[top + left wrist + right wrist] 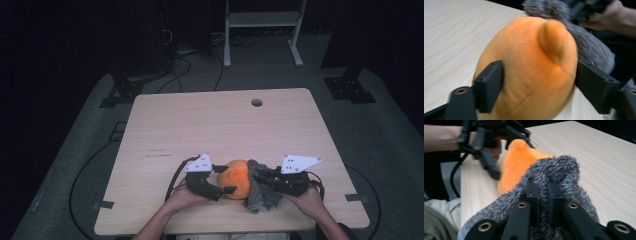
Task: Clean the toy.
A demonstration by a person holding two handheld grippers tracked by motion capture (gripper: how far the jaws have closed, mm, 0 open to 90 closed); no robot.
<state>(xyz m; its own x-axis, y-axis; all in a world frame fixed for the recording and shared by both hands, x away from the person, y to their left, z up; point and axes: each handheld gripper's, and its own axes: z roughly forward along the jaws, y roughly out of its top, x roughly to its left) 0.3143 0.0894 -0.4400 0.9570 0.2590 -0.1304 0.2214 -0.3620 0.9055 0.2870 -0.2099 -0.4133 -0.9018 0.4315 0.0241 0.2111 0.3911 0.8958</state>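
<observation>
A round orange plush toy (239,180) lies near the table's front edge, its small ear (552,37) turned up. My left gripper (227,179) straddles it from the left, one pad against each flank of the plush (531,62). A grey fuzzy cloth (257,197) is draped against the toy's right side. My right gripper (265,176) is shut on this cloth (559,167), its two jaws nearly together with a fold pinched between them. The right gripper view has the orange toy (516,162) behind the cloth and the other gripper (491,167) beyond it.
The light wooden table (200,125) has a round hole (256,102) near its far edge. A white metal stand (262,30) and dark equipment with cables (175,60) sit on the floor behind the table. Both forearms come in at the front edge.
</observation>
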